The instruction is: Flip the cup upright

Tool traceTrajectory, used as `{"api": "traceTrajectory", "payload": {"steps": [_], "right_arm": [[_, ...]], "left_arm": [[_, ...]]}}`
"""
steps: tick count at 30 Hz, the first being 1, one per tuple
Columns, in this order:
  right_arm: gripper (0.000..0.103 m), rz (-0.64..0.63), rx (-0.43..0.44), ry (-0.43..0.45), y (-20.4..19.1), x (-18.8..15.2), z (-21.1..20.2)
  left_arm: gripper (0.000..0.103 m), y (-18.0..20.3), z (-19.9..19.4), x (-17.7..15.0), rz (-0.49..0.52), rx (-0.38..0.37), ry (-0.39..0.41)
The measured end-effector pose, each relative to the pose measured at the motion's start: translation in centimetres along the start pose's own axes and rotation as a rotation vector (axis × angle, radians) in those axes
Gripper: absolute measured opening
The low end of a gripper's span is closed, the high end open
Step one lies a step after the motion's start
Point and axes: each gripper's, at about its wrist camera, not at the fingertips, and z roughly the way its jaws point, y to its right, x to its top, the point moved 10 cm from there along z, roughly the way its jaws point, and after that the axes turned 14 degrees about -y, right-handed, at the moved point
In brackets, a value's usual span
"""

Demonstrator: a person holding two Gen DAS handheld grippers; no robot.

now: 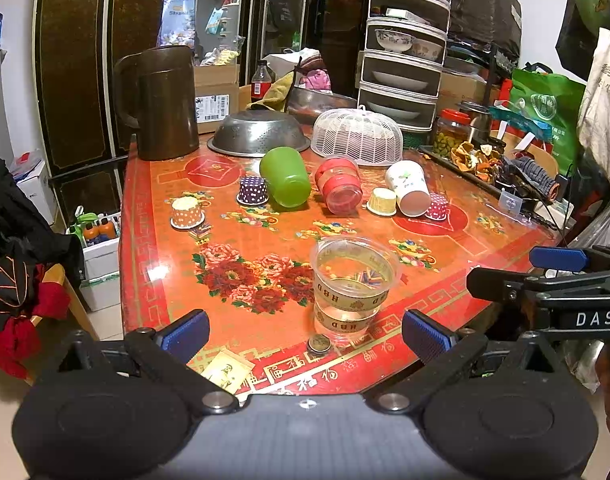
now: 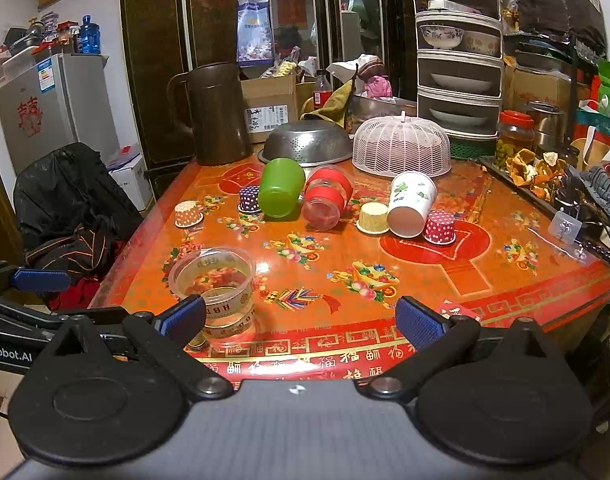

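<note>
Standing upright near the front edge of the counter (image 1: 165,216), the clear plastic cup (image 1: 354,286) with the printed band already has its mouth up, so I judge that the cups to flip are the ones lying on their side further back: the green cup (image 1: 285,178), the red-banded clear cup (image 1: 340,187) and the white paper cup (image 1: 410,189). The left hand-held gripper (image 1: 305,330) is spread wide with nothing between its blue pads, and the right hand-held gripper (image 2: 303,318) is spread and empty too, its left pad just in front of the clear cup. A risk is that either gripper, reaching toward the back, knocks this light upright cup over. The lying cups are round and may roll on the glossy counter when touched. Small paper cupcake cups, such as the purple dotted one (image 1: 252,191), stand close beside them and could be pushed away.
</note>
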Motion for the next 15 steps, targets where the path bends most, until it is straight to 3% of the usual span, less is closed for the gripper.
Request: {"api": "traceTrajectory", "payload": {"steps": [15], "right_arm": [[0.102, 0.0, 0.0, 0.0, 0.04, -0.02, -0.01]], "left_arm": [[0.103, 0.02, -0.01, 0.04, 0.004, 0.0, -0.002]]}}
